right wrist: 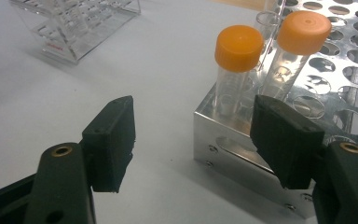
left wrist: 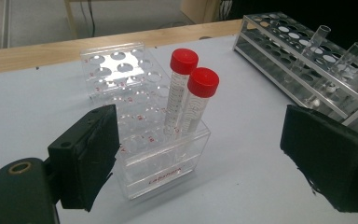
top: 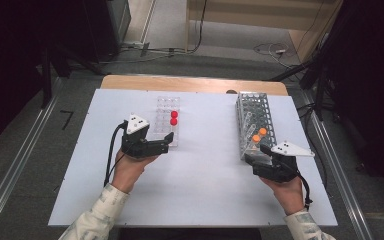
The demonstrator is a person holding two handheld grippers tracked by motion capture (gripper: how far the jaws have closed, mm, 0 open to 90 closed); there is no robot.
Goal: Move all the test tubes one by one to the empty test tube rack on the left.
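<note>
Two red-capped tubes stand upright, side by side and touching, in the near end of the clear plastic rack at the left of the white table, caps well above the rack top so a jaw could close on the bare plastic below them. The left gripper sits just short of that rack, aimed at its near corner, jaws spread wide, one to each side and nothing between them; in the high view the left gripper is low at the rack's near end. That reads to me as a line-up for a pick, not a grip. Over on the right, two orange-capped tubes stand in the near corner of the metal rack, the nearer one in the outermost hole, with a few uncapped clear tubes farther back. The right gripper hangs at that corner with its jaws parted too, empty; one jaw is out over the bare table and the other is level with the rack's edge below the orange caps, and I cannot tell if it touches the metal. Both hands look poised to trade tubes between racks.
</note>
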